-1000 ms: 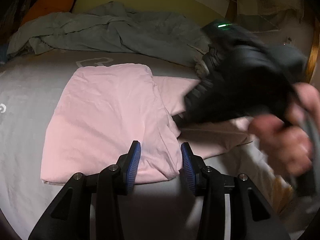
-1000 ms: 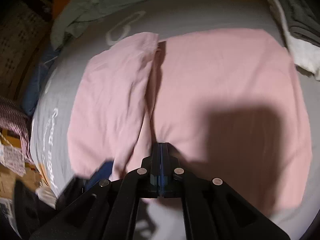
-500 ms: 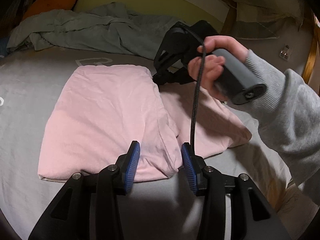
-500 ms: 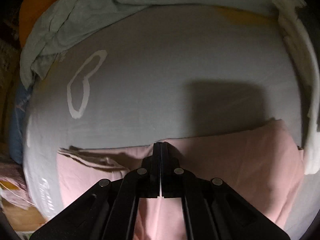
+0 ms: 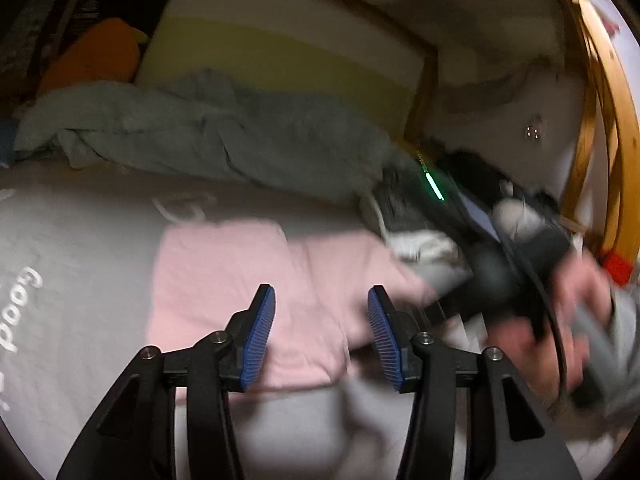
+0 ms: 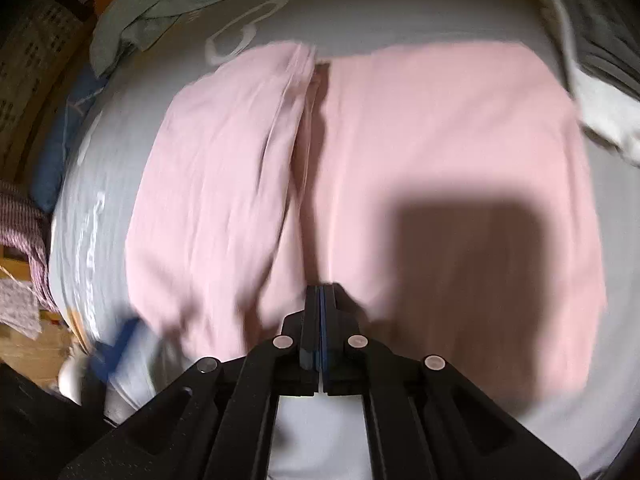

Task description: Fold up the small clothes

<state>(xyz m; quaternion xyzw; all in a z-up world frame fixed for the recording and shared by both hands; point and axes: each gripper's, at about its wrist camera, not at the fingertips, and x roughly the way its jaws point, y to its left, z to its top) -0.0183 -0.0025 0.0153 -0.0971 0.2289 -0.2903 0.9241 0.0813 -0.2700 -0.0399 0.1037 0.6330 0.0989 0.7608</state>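
Observation:
A pink garment (image 5: 224,280) lies on the grey bed sheet (image 5: 80,300), its left part (image 6: 216,184) folded over onto the flat right part (image 6: 440,140). My left gripper (image 5: 320,292) hovers above the garment's near edge. Its jaws are opening, and the blue pads (image 5: 260,336) stand apart without pressing on any cloth. My right gripper (image 6: 321,292) is shut and points down over the garment's near middle, with nothing visible between its fingers. In the left wrist view the right gripper (image 5: 484,276) is a dark blur in a person's hand (image 5: 560,320) at the right.
A crumpled grey-green blanket (image 5: 224,136) lies along the far side of the bed. A pile of grey and white clothes (image 6: 600,112) sits at the garment's right edge. An orange cushion (image 5: 96,52), a pale headboard (image 5: 280,52) and a wooden frame (image 5: 616,120) border the bed.
My left gripper has lifted away from the garment's folded edge and its jaws have widened. The right gripper went to the garment's far edge, then came back to the near side, still shut.

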